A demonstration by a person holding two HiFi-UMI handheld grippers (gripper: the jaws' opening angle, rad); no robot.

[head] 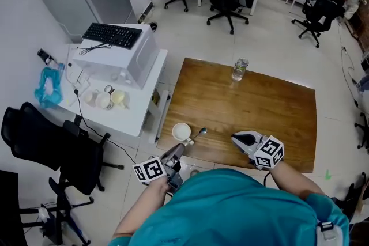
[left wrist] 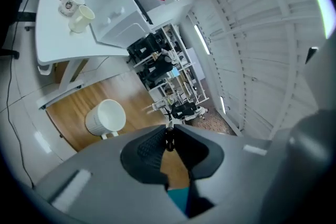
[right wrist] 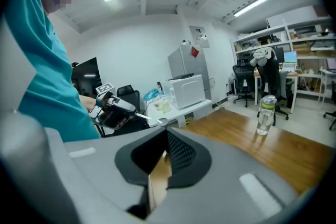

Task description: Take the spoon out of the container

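A white cup (head: 181, 132) stands near the front left corner of the wooden table (head: 259, 106). The metal spoon (head: 199, 133) is out of the cup, just to its right, with its bowl pointing away from me. My left gripper (head: 179, 151) is shut on the spoon's handle. In the left gripper view the jaws (left wrist: 169, 136) pinch a thin dark handle, and the cup (left wrist: 107, 117) sits to their left. The right gripper view shows the spoon (right wrist: 153, 120) sticking out of the left gripper (right wrist: 116, 107). My right gripper (head: 237, 137) rests shut and empty over the table's front edge.
A clear water bottle (head: 240, 69) stands at the table's far edge. Left of the table is a white side table (head: 135, 118) with mugs (head: 112, 99), a white box and a keyboard (head: 112, 35). A black chair (head: 52, 141) stands at front left.
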